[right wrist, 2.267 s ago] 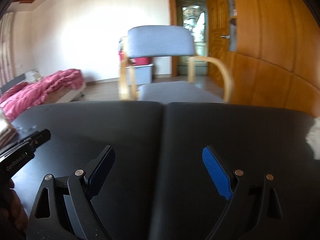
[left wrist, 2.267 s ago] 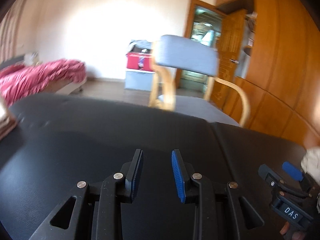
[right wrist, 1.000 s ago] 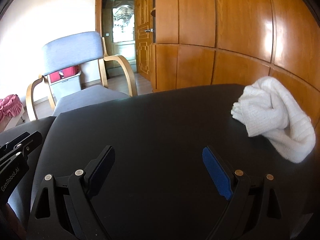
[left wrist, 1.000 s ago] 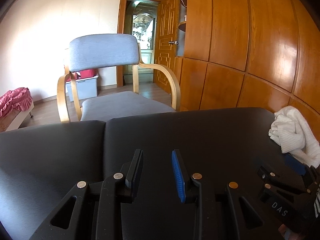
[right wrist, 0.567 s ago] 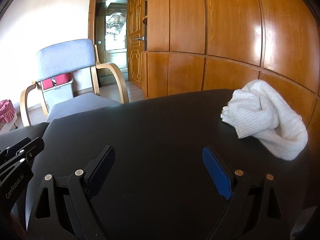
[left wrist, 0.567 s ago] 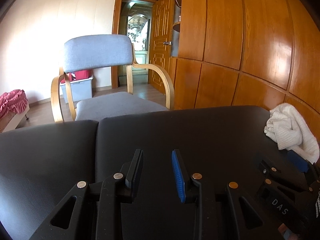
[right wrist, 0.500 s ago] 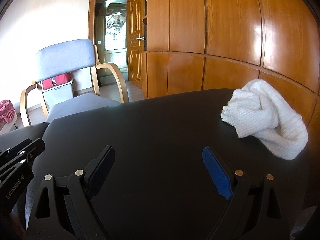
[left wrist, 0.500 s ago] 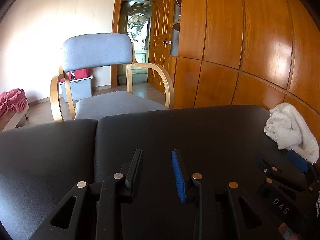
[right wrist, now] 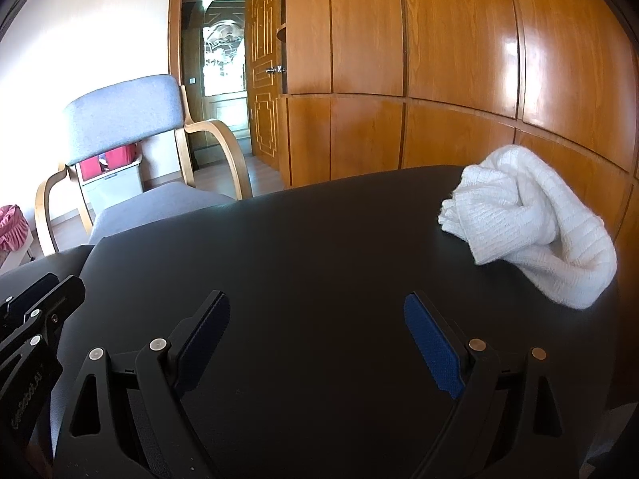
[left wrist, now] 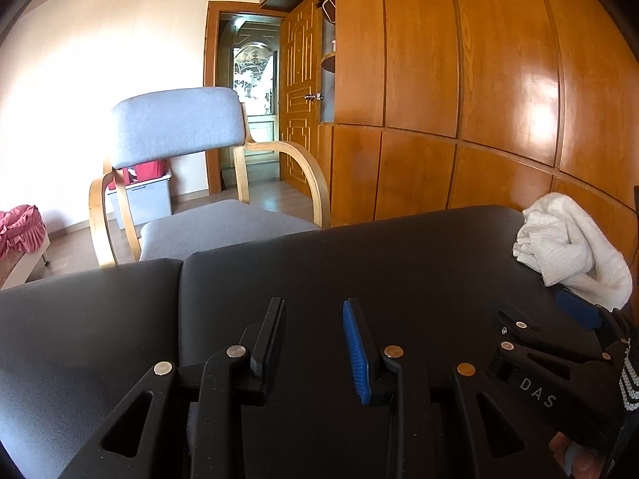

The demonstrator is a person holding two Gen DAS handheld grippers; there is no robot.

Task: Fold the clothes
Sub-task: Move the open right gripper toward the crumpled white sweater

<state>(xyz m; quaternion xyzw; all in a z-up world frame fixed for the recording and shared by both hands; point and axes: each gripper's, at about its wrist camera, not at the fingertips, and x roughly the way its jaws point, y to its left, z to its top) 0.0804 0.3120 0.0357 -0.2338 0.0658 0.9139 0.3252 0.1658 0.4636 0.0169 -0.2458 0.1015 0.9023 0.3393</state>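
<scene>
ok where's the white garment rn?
Crumpled at the far right end of the black table, by the wooden wardrobe: the white garment, ahead-right of the open right gripper.

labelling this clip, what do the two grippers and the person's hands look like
Both are black plastic with silver rivets and cut-out triangular linkages. The left gripper and right gripper each have ribbed finger pads, one bright blue, the other looking dark. White lettering marks the bodies: "DAS" on the right one; the left one's is hard to read. A striped knit cuff shows at the right hand.
</scene>
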